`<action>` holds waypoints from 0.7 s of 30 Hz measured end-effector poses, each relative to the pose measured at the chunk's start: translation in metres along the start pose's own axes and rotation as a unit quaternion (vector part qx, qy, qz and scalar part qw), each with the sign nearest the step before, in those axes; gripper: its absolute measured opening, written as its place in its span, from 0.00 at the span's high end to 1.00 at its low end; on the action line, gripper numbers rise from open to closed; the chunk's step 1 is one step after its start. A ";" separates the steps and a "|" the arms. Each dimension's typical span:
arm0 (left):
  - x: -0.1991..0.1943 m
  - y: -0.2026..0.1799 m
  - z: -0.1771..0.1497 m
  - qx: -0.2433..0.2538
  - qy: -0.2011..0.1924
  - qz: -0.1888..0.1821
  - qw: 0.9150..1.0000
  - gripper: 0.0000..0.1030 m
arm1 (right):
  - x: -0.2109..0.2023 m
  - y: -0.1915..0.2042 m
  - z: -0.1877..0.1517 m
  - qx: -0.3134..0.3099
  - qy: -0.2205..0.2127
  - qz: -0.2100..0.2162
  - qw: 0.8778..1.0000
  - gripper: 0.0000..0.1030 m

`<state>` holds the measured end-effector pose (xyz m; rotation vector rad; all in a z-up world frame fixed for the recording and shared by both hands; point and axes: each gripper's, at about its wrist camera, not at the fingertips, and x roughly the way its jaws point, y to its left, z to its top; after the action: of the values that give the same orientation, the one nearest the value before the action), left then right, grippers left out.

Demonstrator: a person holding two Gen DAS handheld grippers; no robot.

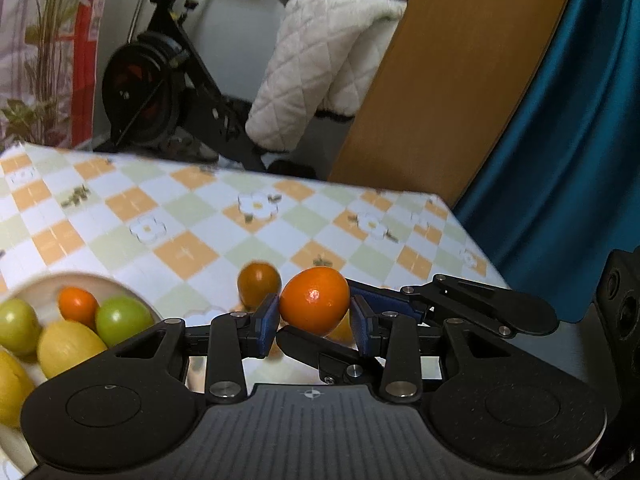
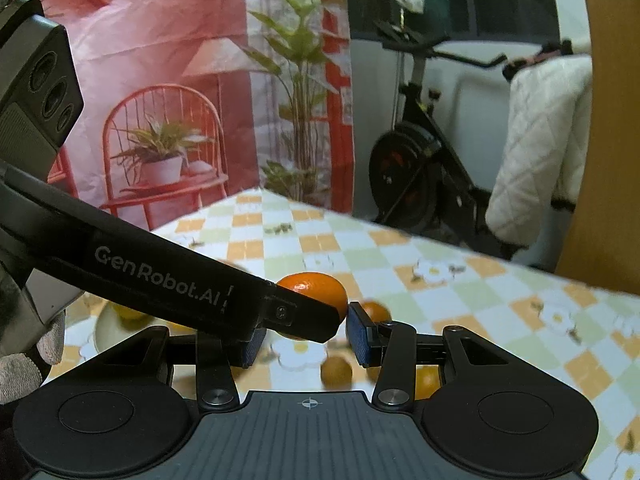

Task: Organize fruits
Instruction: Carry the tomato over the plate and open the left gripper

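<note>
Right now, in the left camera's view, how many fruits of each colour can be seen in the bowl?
Green fruits: 2
Orange fruit: 1
Yellow fruits: 2
Total showing in the bowl: 5

In the left wrist view, a bowl [image 1: 28, 292] of fruit sits on the desk [image 1: 168, 216] at the lower left. A loose fruit [image 1: 258, 282] lies at centre, just left of and behind the fruit [image 1: 314, 304] between the left tongs [image 1: 314, 322]. An exercise bike [image 1: 160, 80] stands beyond the desk's far edge, upper left.
</note>
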<state>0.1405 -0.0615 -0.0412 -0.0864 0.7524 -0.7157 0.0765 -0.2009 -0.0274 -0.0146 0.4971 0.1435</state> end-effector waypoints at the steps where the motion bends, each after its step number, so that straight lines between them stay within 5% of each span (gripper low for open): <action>1: -0.005 0.000 0.002 0.000 -0.006 0.002 1.000 0.61 | -0.001 0.002 0.005 -0.002 -0.004 0.002 1.000 0.61; 8: -0.026 0.017 -0.016 -0.036 -0.023 0.026 0.999 0.61 | 0.006 0.031 0.014 -0.036 0.004 0.026 0.999 0.61; 21: -0.042 0.093 -0.053 -0.144 -0.021 0.069 0.987 0.61 | 0.069 0.109 0.009 -0.097 0.086 0.097 0.987 0.61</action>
<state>0.1367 0.0453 -0.0851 -0.3074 0.8087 -0.4681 0.1257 -0.0829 -0.0498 -0.1707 0.6550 0.3843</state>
